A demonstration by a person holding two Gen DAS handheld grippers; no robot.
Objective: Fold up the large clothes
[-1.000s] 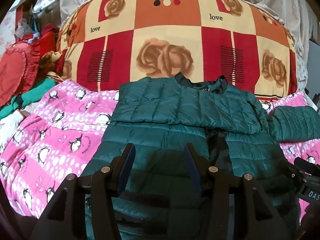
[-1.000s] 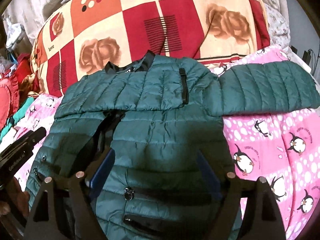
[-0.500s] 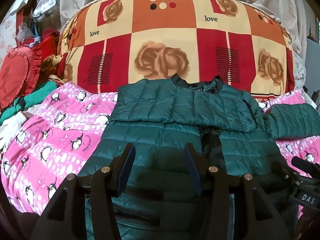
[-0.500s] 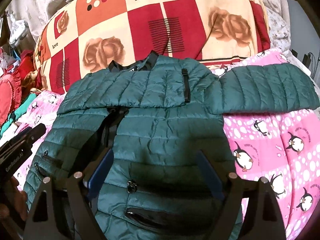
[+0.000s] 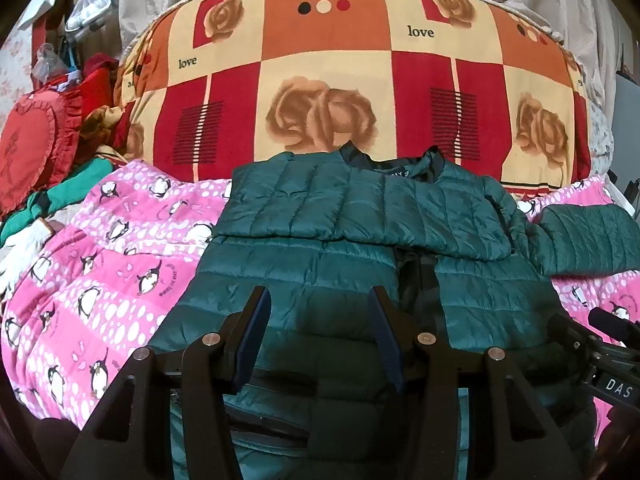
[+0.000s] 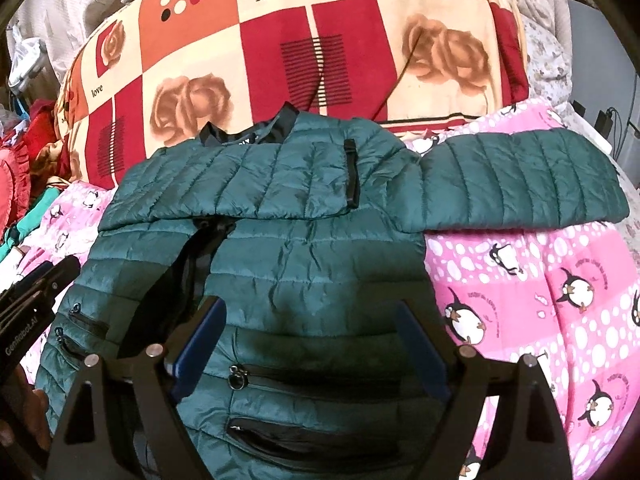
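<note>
A dark green quilted jacket [image 5: 320, 264] lies front up on the pink penguin bedspread [image 5: 100, 280], collar toward the pillow. One sleeve is folded across its chest [image 6: 248, 184]. The other sleeve [image 6: 516, 184] stretches out to the right on the bedspread [image 6: 540, 300]. My left gripper [image 5: 318, 304] is open and empty, hovering over the jacket's lower left part. My right gripper [image 6: 310, 316] is open and empty over the jacket's [image 6: 304, 264] lower right part, above its zip pockets. Each gripper shows at the edge of the other's view.
A big red, orange and cream rose-patterned cushion [image 5: 352, 72] rises behind the jacket. A red heart pillow [image 5: 32, 152] and piled clothes lie at the left. Cables and plugs [image 6: 600, 120] sit at the far right edge.
Both grippers have drawn back toward the jacket's hem and risen slightly, so more of the jacket shows. The jacket has not moved. Both stay open.
</note>
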